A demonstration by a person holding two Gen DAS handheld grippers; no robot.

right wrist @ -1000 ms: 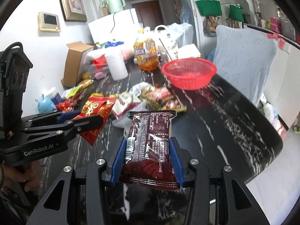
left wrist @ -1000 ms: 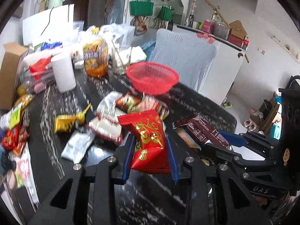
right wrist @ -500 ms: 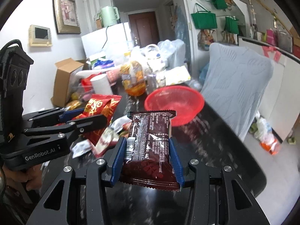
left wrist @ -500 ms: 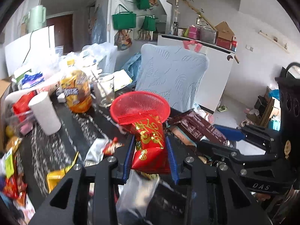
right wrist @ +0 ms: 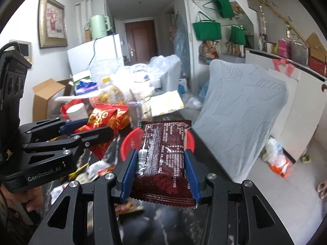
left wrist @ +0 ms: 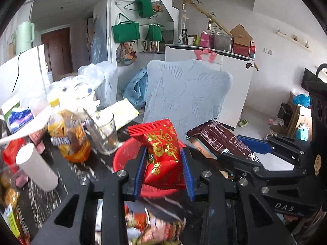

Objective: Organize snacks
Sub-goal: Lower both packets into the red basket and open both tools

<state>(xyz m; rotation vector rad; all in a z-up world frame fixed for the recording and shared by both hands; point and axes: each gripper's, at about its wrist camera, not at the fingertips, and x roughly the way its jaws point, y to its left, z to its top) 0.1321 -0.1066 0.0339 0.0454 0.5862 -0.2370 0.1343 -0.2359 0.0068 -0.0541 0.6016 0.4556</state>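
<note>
My left gripper [left wrist: 163, 159] is shut on a red snack packet with gold writing [left wrist: 161, 149] and holds it just over the red plastic basket [left wrist: 122, 159]. My right gripper [right wrist: 160, 161] is shut on a dark brown snack packet [right wrist: 163, 153], also held above the near side of the red basket [right wrist: 130, 143]. The brown packet shows to the right in the left wrist view [left wrist: 220, 138]; the red packet shows to the left in the right wrist view [right wrist: 106, 120]. The two grippers are side by side, close together.
On the black marble table, a glass [left wrist: 102, 134], an orange snack bag [left wrist: 69, 138] and a white paper roll [left wrist: 36, 167] stand left of the basket. Loose snack packets [left wrist: 159, 228] lie below the grippers. A blue-covered chair [left wrist: 188, 94] stands behind the basket.
Both grippers have moved forward over the table with their packets, from above the loose snack pile to just over the red basket, which now looks much nearer.
</note>
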